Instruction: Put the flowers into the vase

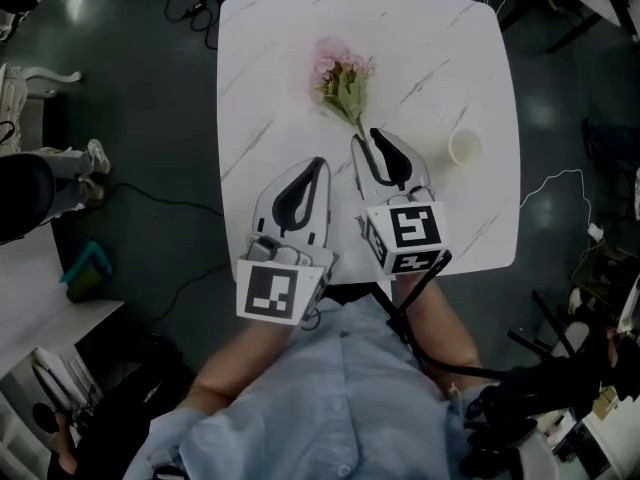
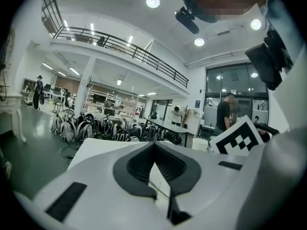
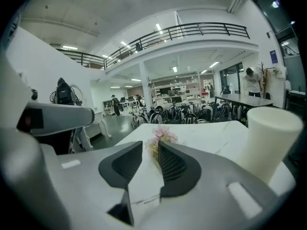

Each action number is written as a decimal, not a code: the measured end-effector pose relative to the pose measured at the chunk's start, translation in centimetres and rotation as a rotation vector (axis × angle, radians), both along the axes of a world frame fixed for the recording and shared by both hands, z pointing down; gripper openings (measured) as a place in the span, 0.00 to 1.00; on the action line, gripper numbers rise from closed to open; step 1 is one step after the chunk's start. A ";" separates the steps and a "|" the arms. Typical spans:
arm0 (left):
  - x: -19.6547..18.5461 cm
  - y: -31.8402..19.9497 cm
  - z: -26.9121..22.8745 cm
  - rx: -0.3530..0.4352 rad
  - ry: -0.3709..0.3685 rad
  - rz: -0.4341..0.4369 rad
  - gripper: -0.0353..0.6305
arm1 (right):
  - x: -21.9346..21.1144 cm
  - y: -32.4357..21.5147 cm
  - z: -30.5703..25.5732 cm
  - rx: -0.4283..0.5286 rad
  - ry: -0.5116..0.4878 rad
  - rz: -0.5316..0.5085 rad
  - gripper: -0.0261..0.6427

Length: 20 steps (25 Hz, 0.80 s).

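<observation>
We see the flowers (image 1: pixel 340 73) lying flat on the white, grey-veined worktop (image 1: pixel 270 48), well apart from the vase (image 1: pixel 465 147), to its left in the head view and farther from the person. They are a small bunch: pale pink blooms clustered at the far end, yellow-green leaves below them, and one thin green stem trailing back toward the person. In the right gripper view the flowers (image 3: pixel 162 135) show as a soft pink and green tuft straight ahead, framed in the gap between the jaws. The vase is a plain white cup-shaped vessel standing upright, and in that same view the vase (image 3: pixel 266 138) rises large at the right. The right gripper (image 1: pixel 368 136) hangs left of the vase, its tips close to the end of the stem. Its jaws are released, with a narrow gap between the dark ribbed pads and nothing pressed in them (image 3: pixel 150 145). We cannot tell whether the stem end reaches in between the tips. The left gripper (image 1: pixel 318 163) sits farther left of the vase, beyond the right one. Its jaws are clenched tip to tip on nothing (image 2: pixel 154 143).
</observation>
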State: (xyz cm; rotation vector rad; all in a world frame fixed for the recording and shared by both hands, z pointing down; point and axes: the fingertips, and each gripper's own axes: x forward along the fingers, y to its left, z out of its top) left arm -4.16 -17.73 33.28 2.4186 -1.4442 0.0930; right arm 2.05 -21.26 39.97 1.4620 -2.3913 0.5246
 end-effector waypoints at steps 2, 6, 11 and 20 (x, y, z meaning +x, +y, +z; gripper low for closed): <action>-0.5 -0.8 1.1 -0.035 0.010 -0.001 0.06 | -0.4 -1.3 1.5 -0.032 0.013 0.010 0.22; -1.7 -2.1 3.1 -0.088 0.024 -0.011 0.06 | -1.1 -3.7 4.4 -0.079 0.031 0.016 0.29; -3.6 -4.0 5.2 -0.146 0.019 -0.048 0.06 | -1.2 -5.8 7.8 -0.142 0.077 0.042 0.32; -4.7 -5.9 7.8 -0.196 0.040 -0.076 0.06 | -1.0 -7.8 12.3 -0.246 0.132 0.054 0.33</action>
